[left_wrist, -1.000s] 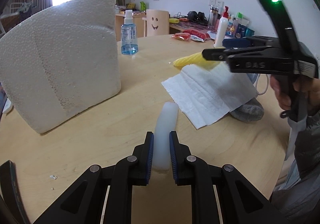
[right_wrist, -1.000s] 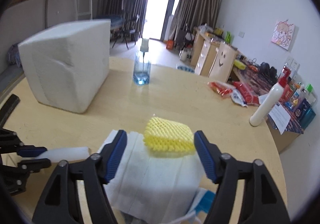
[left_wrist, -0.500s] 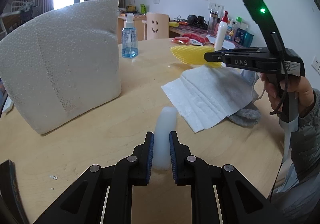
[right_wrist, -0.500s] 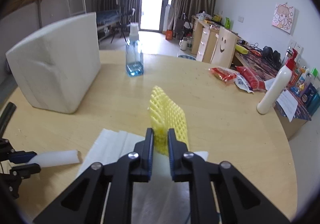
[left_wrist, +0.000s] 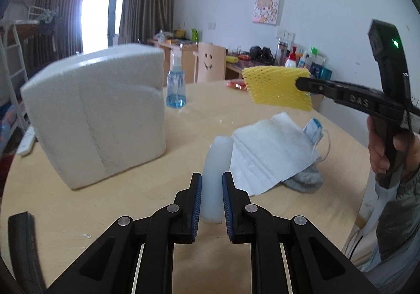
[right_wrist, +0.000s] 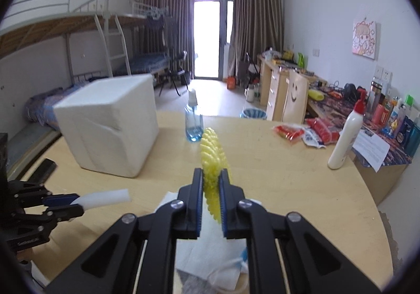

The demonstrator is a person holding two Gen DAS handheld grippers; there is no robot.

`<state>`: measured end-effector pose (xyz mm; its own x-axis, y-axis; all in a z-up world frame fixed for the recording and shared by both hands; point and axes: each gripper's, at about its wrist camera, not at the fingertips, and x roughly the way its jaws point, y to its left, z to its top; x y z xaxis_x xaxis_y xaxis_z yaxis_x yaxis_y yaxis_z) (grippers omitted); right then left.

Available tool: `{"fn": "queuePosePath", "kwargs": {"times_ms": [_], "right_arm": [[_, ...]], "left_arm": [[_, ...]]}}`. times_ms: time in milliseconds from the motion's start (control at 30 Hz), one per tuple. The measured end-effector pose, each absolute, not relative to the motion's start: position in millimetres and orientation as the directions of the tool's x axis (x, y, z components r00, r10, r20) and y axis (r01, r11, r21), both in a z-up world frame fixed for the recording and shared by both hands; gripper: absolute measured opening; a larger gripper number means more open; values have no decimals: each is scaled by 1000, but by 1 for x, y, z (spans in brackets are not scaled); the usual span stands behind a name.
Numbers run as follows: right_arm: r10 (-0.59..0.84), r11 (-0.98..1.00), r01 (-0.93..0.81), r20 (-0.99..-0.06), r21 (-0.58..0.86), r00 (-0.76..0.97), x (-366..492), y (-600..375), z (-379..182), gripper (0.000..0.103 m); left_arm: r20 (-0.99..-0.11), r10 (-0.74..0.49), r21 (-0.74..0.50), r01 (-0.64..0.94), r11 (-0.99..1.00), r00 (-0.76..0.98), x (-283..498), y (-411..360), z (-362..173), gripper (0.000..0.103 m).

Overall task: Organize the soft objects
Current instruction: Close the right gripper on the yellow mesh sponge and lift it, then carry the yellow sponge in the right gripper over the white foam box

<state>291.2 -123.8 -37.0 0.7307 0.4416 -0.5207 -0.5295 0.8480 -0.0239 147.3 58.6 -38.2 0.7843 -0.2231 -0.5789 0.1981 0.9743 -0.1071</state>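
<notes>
Yellow net (left_wrist: 278,88) clamped aloft in right gripper (right_wrist: 211,190), white foam strip (left_wrist: 215,178) clamped in left gripper (left_wrist: 211,198); tissue (left_wrist: 273,152), mask (left_wrist: 313,129) and sock (left_wrist: 304,179) apparently unsorted.

White walls, brown curtains (right_wrist: 252,23), bright balcony door (right_wrist: 208,29), bunk bed (right_wrist: 78,39), cluttered desk (right_wrist: 323,94)

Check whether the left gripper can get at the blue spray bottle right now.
Probably not: the left gripper is shut on the white foam strip, and the blue spray bottle stands far across the table, beyond the polystyrene block.

Foam block (left_wrist: 97,120) left on table (left_wrist: 105,202); paper towel (left_wrist: 270,147) right.
</notes>
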Motion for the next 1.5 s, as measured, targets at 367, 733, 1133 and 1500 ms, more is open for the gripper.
{"fn": "queuePosePath", "kwargs": {"times_ms": [367, 733, 1133, 1500], "right_arm": [[516, 829, -557, -433, 37, 739, 243, -145, -25, 14], [573, 812, -564, -398, 152, 717, 210, -152, -54, 14], [613, 784, -597, -363, 169, 702, 191, -152, -53, 14], [677, 725, -673, -335, 148, 655, 182, -126, -42, 14]], "left_arm": [[-467, -201, -111, 169, 979, 861, 112, 49, -13, 17], [-428, -81, -100, 41, 994, 900, 96, 42, -25, 17], [-364, 2, -65, -28, 998, 931, 76, 46, -10, 17], [-308, 157, -31, -175, 984, 938, 51, 71, 5, 17]]}}
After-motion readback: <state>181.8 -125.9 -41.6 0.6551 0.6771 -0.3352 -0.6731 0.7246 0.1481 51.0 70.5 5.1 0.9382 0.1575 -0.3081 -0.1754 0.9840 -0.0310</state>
